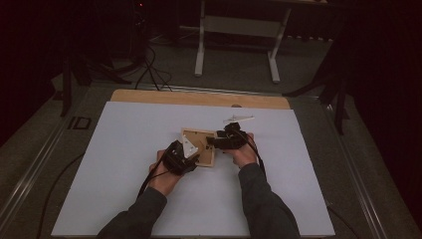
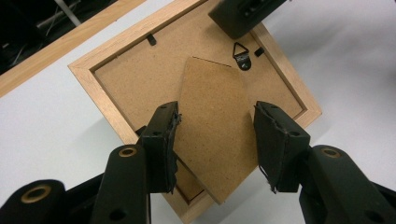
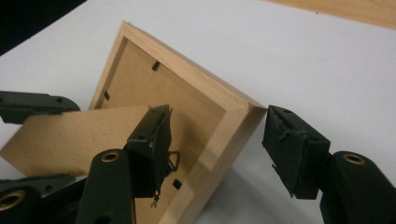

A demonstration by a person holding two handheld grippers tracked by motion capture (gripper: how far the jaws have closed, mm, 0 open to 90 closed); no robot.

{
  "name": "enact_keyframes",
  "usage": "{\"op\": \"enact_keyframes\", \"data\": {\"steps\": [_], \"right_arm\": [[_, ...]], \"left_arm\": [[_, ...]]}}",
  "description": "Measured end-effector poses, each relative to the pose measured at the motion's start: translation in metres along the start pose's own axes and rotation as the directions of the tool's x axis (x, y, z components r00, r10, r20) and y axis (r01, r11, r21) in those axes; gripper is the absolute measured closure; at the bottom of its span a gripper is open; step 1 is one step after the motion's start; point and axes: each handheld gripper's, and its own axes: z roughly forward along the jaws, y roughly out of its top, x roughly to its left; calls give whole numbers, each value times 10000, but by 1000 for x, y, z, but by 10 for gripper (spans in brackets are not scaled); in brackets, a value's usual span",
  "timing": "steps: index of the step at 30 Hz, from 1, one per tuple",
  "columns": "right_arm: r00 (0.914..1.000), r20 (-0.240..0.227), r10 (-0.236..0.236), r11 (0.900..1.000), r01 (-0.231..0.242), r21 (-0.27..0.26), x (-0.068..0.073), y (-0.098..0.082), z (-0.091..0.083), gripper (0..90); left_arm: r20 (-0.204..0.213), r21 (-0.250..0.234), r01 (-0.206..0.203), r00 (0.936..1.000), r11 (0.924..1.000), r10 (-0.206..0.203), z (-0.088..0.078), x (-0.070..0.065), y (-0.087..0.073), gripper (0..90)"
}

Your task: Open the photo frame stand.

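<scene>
On the white tabletop (image 1: 124,199), a frame (image 1: 205,158) is lying face down between two hand-held grippers. The left gripper (image 2: 217,140) is straddling the stand flap (image 2: 212,126), jaws half open, seemingly not pinching it. Beyond, the right gripper (image 3: 217,140) is bracketing the frame's corner, jaws wide, gripping nothing. With the frame unclamped, any tug on the flap risks sliding or tipping it; a hard pull could tear the hinge.

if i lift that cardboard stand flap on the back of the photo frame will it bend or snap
The stand flap looks like thin fibreboard, so it probably flexes a little, then creases rather than snaps. It seems joined to the photo frame along one edge only, so it likely swings freely. The frame looks light and may slide on the smooth white tabletop.
</scene>
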Motion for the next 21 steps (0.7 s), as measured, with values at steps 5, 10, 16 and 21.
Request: {"op": "enact_keyframes", "data": {"steps": [5,10,16,21], "right_arm": [[9986,-509,148,9998,-142,134,-4,-3,5,421],[9985,-542,122,9998,-115,130,-6,-3,2,442],[9989,-476,38,9999,-32,109,-4,-3,1,446],[9990,-374,-245,9997,247,64,0,-2,-1,452]], "left_arm": [[7,-11,-222,9998,9998,222,-1,0,-1,520],[59,-39,-216,9997,9998,216,-1,1,-1,515],[94,134,-242,9997,9996,241,1,2,-2,506],[856,260,776,9931,9966,-796,4,12,-3,503]]}}
